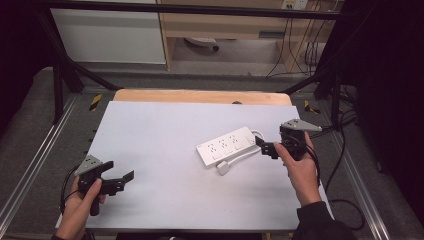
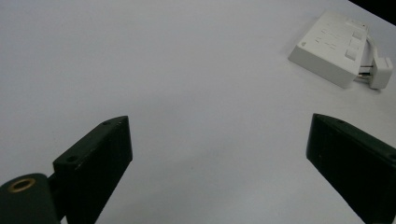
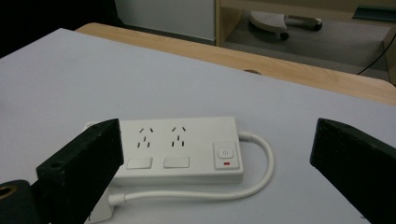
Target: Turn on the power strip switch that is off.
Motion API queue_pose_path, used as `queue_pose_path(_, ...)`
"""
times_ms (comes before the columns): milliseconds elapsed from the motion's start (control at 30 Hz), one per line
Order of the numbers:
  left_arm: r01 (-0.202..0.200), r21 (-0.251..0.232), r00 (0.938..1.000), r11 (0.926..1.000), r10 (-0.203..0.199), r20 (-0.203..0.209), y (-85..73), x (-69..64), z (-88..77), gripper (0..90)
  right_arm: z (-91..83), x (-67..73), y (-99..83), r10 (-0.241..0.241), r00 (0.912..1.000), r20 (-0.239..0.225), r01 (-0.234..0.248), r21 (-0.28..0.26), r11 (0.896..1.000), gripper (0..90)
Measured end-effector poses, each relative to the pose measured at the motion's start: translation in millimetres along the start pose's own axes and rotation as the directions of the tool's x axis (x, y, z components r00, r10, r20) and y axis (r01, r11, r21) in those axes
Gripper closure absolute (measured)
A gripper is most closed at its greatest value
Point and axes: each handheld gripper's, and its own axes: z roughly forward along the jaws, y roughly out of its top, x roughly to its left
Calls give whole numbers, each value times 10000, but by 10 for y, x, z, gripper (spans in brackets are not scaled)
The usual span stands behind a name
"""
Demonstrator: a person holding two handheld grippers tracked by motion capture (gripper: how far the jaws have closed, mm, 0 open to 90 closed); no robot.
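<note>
Your right gripper (image 1: pixel 267 146) sits in your right hand (image 1: pixel 299 167) near the right edge of the table, its two black jaws spread wide and holding nothing. In the right gripper view (image 3: pixel 215 154) those jaws stand far apart, with the white rectangular plastic power strip (image 3: pixel 175 148) lying between and just beyond them; the near end of the strip, with its square switch and small red mark, faces you. In the high view the jaw tips are just beside the right end of that power strip (image 1: pixel 226 145), and you cannot tell whether they touch it.

The strip lies flat and slanted on the white table sheet (image 1: pixel 165 150), right of centre. Its white cord (image 3: pixel 243 184) loops out of the switch end and runs back along the near side to the white plug (image 1: pixel 223 168), which rests on the sheet beside the strip.

Your left gripper (image 1: pixel 120 177), in your left hand (image 1: pixel 82 197) at the near left corner, is also spread wide and empty, well apart from the strip. The left gripper view (image 2: pixel 217 149) has bare sheet between the jaws and the strip far off.
</note>
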Motion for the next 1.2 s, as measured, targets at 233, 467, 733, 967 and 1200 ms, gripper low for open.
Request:
queue_pose_path(233,-21,-5,10000,10000,21,-3,0,0,-3,71,21,-23,37,20,10000,81,-19,-144,9999,30)
queue_pose_path(467,1,15,10000,10000,-1,-31,0,1,0,71,136,-7,52,-42,9999,163,43,-66,10000,30)
queue_pose_path(733,4,22,10000,10000,-4,-48,0,2,0,71,210,15,90,-29,9998,198,32,-141,9999,29)
queue_pose_path(967,40,44,10000,10000,-40,-76,2,9,3,71,335,76,107,-162,9987,487,171,-171,9997,24)
queue_pose_path(1200,64,47,9999,10000,-63,-88,1,12,3,71,445,91,101,-115,9989,462,122,-146,9998,43)
